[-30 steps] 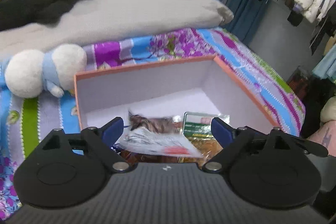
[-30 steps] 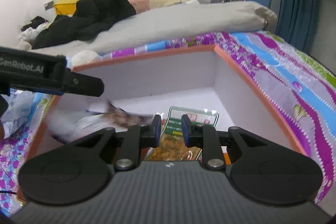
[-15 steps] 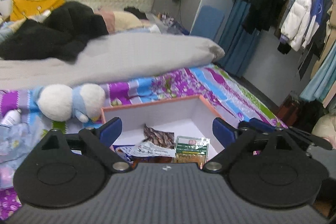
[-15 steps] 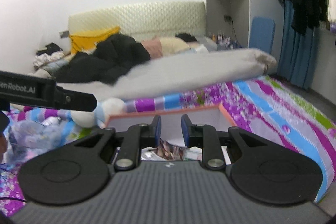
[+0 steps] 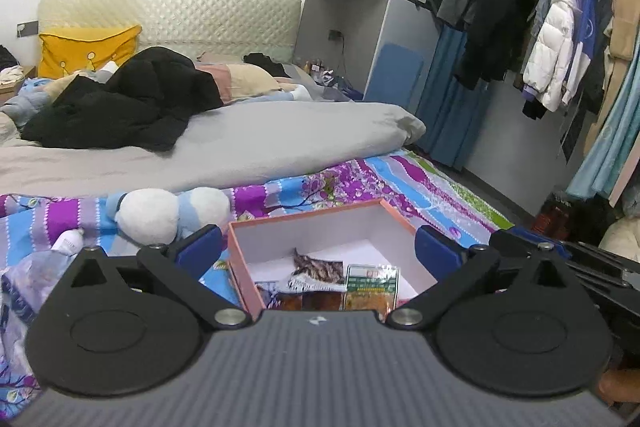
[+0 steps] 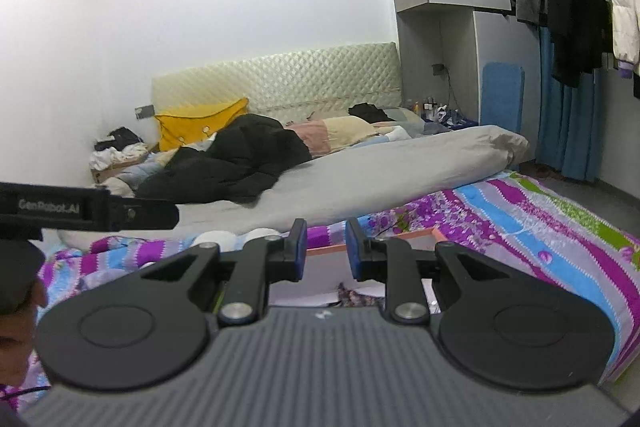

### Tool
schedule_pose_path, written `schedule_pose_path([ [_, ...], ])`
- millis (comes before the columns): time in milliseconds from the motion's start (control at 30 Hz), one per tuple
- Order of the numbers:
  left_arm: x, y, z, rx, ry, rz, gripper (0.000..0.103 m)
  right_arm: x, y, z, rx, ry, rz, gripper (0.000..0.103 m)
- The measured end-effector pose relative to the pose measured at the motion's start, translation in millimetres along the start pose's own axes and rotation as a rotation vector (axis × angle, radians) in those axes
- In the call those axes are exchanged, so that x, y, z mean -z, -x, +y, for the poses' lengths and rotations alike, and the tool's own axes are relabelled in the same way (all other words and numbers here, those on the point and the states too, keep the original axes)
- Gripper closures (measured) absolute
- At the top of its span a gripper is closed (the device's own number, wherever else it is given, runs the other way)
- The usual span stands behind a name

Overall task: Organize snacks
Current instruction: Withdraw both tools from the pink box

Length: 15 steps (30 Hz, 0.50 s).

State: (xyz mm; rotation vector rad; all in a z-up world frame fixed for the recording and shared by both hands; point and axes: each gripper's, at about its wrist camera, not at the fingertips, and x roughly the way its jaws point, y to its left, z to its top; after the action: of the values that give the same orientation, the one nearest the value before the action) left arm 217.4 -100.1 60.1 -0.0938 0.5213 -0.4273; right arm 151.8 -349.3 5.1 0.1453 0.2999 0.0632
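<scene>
An orange-rimmed white box [image 5: 304, 221] sits on the patterned bedspread. Several snack packets lie in it, among them a brown-patterned one [image 5: 316, 263] and a green-labelled one [image 5: 372, 281]. My left gripper [image 5: 318, 251] is wide open and empty, held above and back from the box. My right gripper [image 6: 326, 247] has its jaws close together with a small gap and nothing between them. It is raised above the box [image 6: 384, 239], whose rim shows behind the fingers. A brown packet [image 6: 356, 297] peeks out below.
A white and blue plush toy [image 5: 168, 213] lies left of the box. A plastic bag and white bottle [image 5: 70, 243] lie at far left. A grey duvet [image 5: 240, 143] and black coat [image 5: 120, 107] cover the bed. Clothes hang on a rack [image 5: 560, 39] at right.
Both grippers have lifted up and back from the box, so it now looks small and low in view. The packet lies in the box. The left stays open, the right nearly closed.
</scene>
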Motion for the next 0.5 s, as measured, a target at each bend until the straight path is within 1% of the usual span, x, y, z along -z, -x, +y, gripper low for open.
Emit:
schedule_pose_path([
  [100, 17.4, 13.0, -6.0, -0.013, -0.038, 0.010, 0.000, 12.6, 11.2, 5.2, 0.014, 0.012, 0.004, 0.079],
  [233, 42.2, 26.2, -11.6, -0.035, -0.062, 0.006, 0.000, 28.8, 22.3, 7.7, 0.021, -0.017, 0.016, 0.079],
  [333, 57.0, 32.5, -12.9, -0.070, -0.066, -0.015, 0.000, 42.6, 29.4, 8.6, 0.025, -0.024, 0.019, 0.079],
  [500, 77.2, 32.6, -10.8, -0.071, -0.054, 0.017, 0.000, 72.1, 35.6, 7.9, 0.043, -0.016, 0.072, 0.078],
])
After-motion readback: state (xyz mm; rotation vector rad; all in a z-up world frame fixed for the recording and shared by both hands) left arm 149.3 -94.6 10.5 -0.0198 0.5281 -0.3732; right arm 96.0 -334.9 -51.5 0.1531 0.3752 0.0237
